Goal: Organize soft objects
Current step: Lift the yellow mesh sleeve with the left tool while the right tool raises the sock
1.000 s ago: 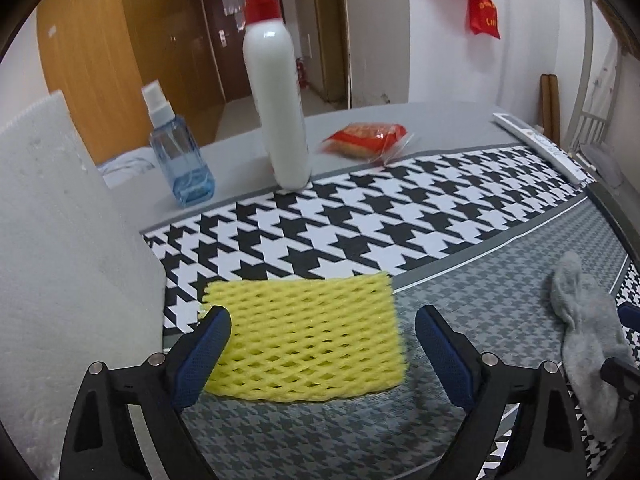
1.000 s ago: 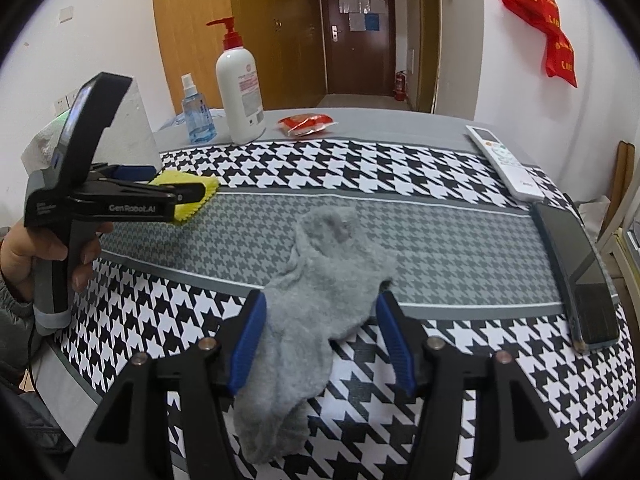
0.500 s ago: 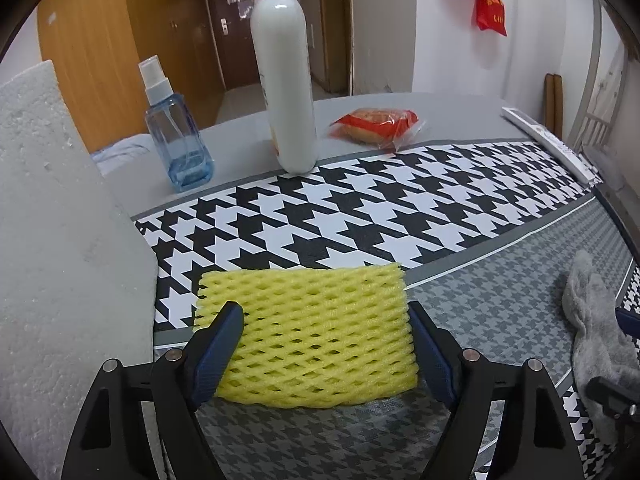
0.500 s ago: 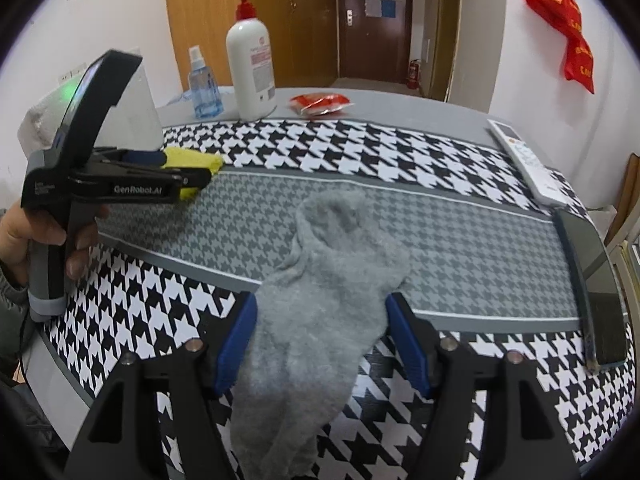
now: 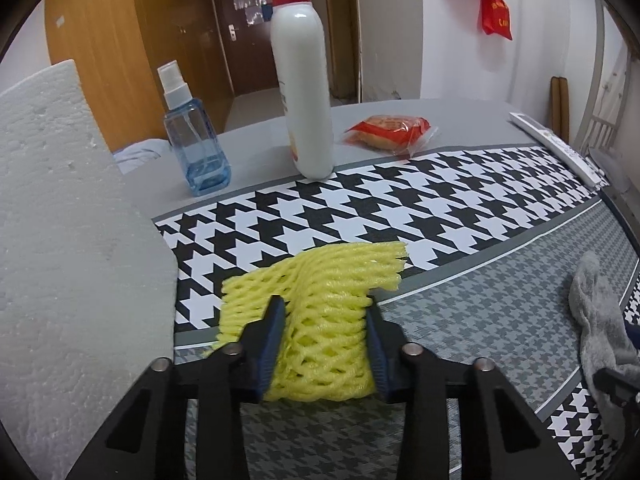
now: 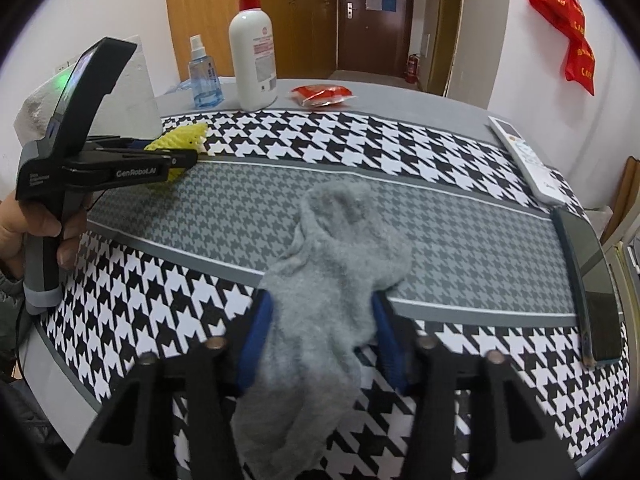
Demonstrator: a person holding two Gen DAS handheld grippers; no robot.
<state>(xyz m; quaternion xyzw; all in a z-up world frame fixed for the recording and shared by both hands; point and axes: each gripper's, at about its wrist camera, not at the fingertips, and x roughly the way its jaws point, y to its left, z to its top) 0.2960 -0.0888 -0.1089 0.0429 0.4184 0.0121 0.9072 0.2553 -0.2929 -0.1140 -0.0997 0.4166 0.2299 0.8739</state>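
1. Our left tongs [image 5: 325, 316] have just been closing and now pinch the yellow foam net [image 5: 320, 300], bunching it up off the worktop [image 5: 500, 292].
2. Our right tongs [image 6: 322, 320] have just been closing too; the pads press the grey sock [image 6: 340, 256], which lies on the worktop's grey band.
3. Legible writing: "GenRobot.AI" on the left tongs' side in the right view.
4. The pump bottle [image 6: 254, 52] label is too small to read.
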